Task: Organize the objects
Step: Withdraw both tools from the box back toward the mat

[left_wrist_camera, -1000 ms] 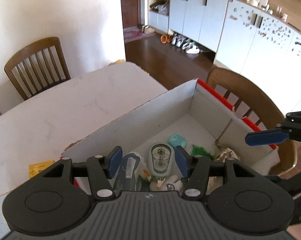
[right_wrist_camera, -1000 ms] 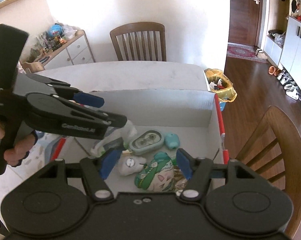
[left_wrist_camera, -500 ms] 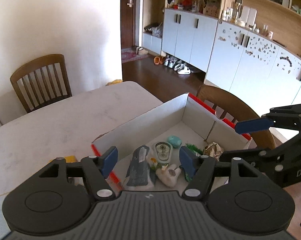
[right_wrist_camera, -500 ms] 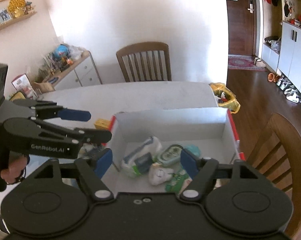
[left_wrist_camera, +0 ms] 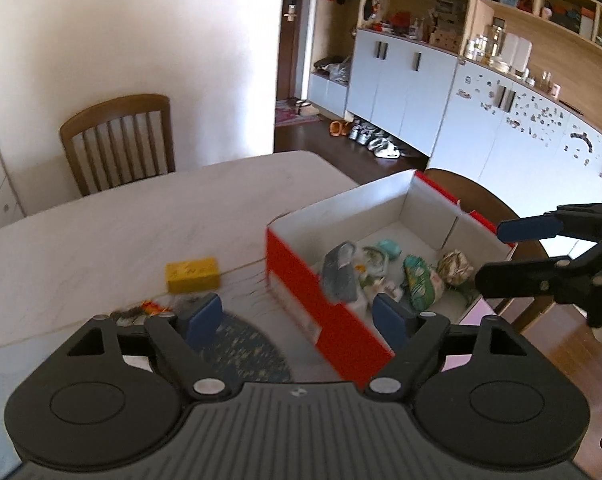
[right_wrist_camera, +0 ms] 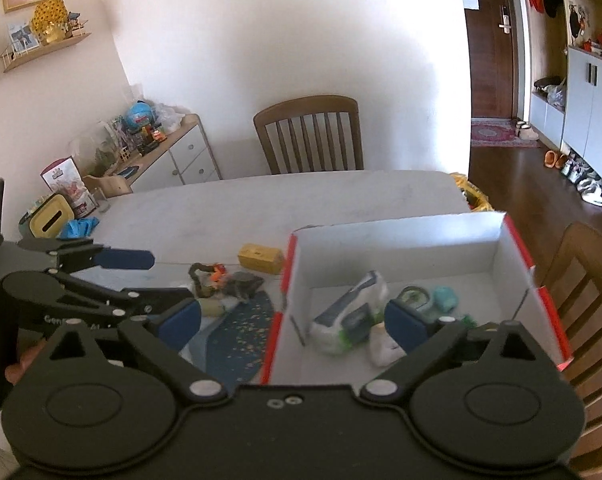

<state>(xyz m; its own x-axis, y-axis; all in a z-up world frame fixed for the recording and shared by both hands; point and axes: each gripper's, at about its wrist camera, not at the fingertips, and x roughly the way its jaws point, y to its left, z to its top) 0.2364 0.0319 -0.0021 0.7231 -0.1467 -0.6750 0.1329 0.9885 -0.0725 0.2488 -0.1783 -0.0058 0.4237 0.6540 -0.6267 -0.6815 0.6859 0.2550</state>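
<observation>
Left gripper [left_wrist_camera: 297, 320] jaws are opening w/ nothing between them; right gripper [right_wrist_camera: 293, 326] likewise spreading, empty. Both hang above the near end of the red-and-white cardboard box [right_wrist_camera: 401, 236], which sits at the right of the pale marble table [left_wrist_camera: 121, 224], probably so each can reach either side. Sorted bits lie inside, e.g. a grey-and-white plastic pouch [right_wrist_camera: 349, 312]. Left of the box, still loose: a yellow rectangular block [right_wrist_camera: 261, 258] and a small dark clutter of trinkets [right_wrist_camera: 225, 280], likely next in.
</observation>
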